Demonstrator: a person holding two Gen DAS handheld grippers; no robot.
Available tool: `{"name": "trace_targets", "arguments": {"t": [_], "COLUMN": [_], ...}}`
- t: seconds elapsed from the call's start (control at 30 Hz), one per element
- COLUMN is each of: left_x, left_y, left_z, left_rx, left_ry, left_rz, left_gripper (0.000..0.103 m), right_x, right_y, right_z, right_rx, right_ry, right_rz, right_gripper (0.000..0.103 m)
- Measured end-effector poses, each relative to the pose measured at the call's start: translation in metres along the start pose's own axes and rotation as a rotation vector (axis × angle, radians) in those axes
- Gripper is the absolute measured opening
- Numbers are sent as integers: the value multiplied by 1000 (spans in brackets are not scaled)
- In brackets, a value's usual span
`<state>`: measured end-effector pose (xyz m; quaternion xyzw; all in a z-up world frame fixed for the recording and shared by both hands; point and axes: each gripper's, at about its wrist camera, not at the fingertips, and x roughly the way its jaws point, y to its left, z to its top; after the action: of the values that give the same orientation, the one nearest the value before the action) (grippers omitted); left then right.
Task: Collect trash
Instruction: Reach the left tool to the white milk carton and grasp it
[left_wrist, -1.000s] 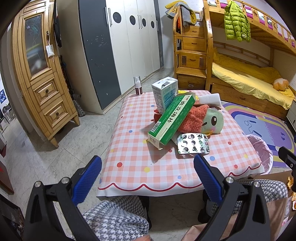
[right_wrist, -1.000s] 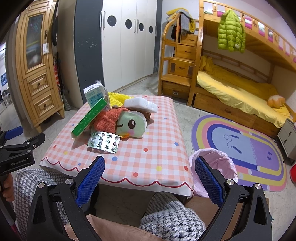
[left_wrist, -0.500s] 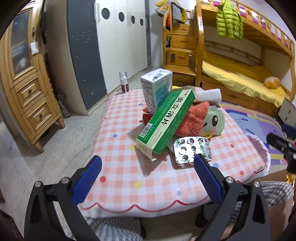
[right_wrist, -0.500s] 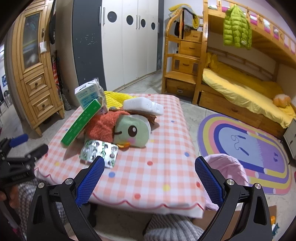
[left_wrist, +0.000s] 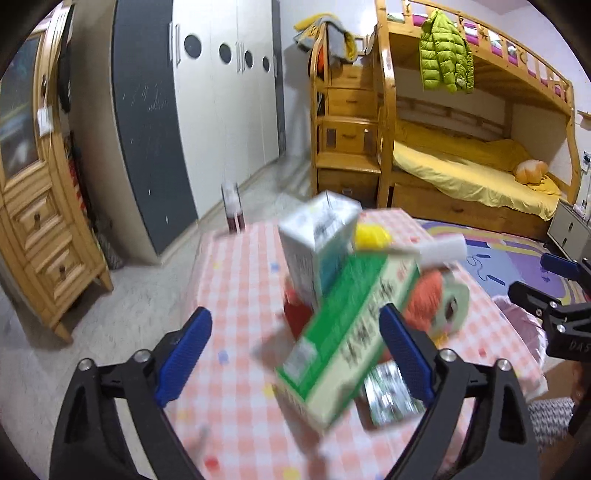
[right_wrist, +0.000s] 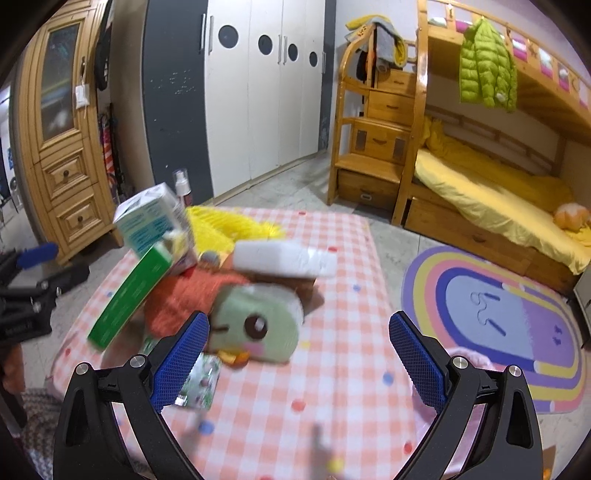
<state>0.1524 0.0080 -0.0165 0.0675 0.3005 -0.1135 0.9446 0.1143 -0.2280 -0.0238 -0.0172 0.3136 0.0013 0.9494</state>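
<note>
A pile lies on the pink checked table (left_wrist: 236, 280): a long green medicine box (left_wrist: 343, 339) leaning on a white and teal box (left_wrist: 317, 243), a silver blister pack (left_wrist: 388, 391), a white packet (left_wrist: 439, 251) and an orange and green plush toy (left_wrist: 439, 299). My left gripper (left_wrist: 295, 354) is open just in front of the green box. My right gripper (right_wrist: 299, 362) is open just in front of the plush toy (right_wrist: 255, 325), with the blister pack (right_wrist: 199, 384) by its left finger. The green box (right_wrist: 129, 295) and the white packet (right_wrist: 284, 258) also show there.
A pink-lined bin (right_wrist: 469, 358) stands at the table's right side. A small spray bottle (left_wrist: 232, 206) stands on the table's far edge. A yellow cloth (right_wrist: 221, 229) lies behind the pile. Wardrobes, a wooden cabinet and a bunk bed ring the room.
Both grippers have moved forward over the table towards the pile. Both stay open and empty. The pile has not moved.
</note>
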Motion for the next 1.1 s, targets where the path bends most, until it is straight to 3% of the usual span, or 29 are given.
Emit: {"name": "trace_targets", "arguments": {"t": [0.3,0.4,0.47,0.57,0.7,0.97,1.1], "left_x": [60,76,84,82,71,2,-20], "left_y": [3,1,-2,-3,2,16,25], "left_z": [31,33,34,32,38,42,23], "left_rx": [103,139,154,150,93,-44,-89], "left_ry": [4,24,39,20,-55,-299,-316], "left_rz": [-127,-159,-177,-175,-140,10,103], "left_gripper": [75,63,49,45,43,43,44], "right_x": [28,36,39,40,36,21,9], "right_y": [-16,-19,-19,-14,-12,-14,-17], "right_z": [17,13,11,9,9,5,0], "right_rx": [49,56,51,35,30,39,81], "right_ry": [-26,-1,8,7,-20,-105,-109], "right_rz": [8,21,26,27,26,-19,15], "right_gripper": [97,97,97,97,97,97,96]}}
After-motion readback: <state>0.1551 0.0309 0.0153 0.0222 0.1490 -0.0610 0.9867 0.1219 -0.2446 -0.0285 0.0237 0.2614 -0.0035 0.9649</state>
